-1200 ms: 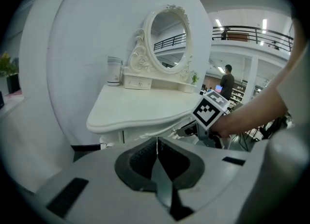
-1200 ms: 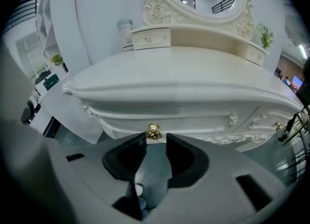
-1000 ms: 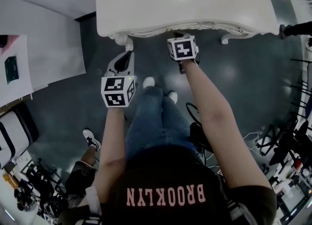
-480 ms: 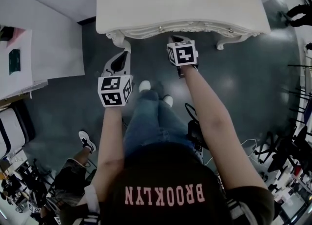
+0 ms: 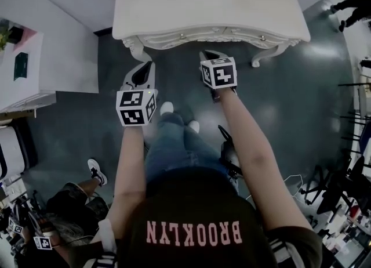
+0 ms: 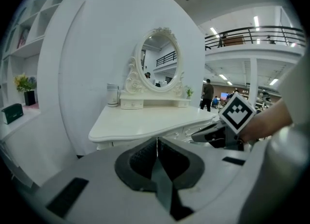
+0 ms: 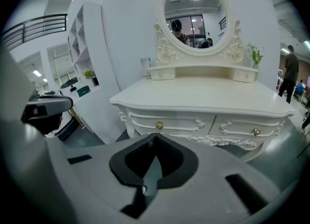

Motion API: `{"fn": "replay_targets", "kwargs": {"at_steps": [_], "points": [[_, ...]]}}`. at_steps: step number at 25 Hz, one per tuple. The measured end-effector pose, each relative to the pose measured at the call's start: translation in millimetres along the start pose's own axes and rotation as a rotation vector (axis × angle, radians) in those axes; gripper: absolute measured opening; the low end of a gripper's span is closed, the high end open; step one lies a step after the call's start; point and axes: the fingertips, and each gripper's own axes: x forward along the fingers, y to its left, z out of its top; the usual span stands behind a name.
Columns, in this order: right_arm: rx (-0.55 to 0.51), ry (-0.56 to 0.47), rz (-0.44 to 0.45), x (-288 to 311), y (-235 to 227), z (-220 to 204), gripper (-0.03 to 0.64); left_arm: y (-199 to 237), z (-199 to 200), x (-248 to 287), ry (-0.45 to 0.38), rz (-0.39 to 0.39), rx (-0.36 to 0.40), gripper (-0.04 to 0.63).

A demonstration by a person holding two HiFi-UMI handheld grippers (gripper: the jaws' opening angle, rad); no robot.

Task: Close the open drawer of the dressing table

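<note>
Though both drawers (image 7: 167,121) sit flush, the mirror (image 7: 195,9) top is cropped. Clenched, empty: left gripper (image 6: 156,143), right gripper (image 7: 154,140).

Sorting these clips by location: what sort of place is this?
Probably a big open hall or studio dressed as a bedroom corner, not a home: a dressing table with mirror stands against a white wall, while a railed balcony and a bystander show beyond.

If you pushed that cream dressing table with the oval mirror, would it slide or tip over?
It would probably slide rather than tip: the cream dressing table looks wide and low on its curved legs. It appears to be carved wood, so it is likely heavy and stiff. The oval mirror stands tall at the back and might wobble.
</note>
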Motion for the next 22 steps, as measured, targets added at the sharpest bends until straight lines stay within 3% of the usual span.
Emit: {"fn": "replay_targets", "kwargs": {"at_steps": [8, 22], "points": [[-0.056, -0.081, 0.018, -56, -3, 8, -0.003, -35, 27, -17, -0.079, -0.010, 0.045, 0.006], [-0.060, -0.276, 0.023, -154, 2, 46, -0.003, -65, 86, -42, -0.210, -0.009, 0.098, 0.006]]}}
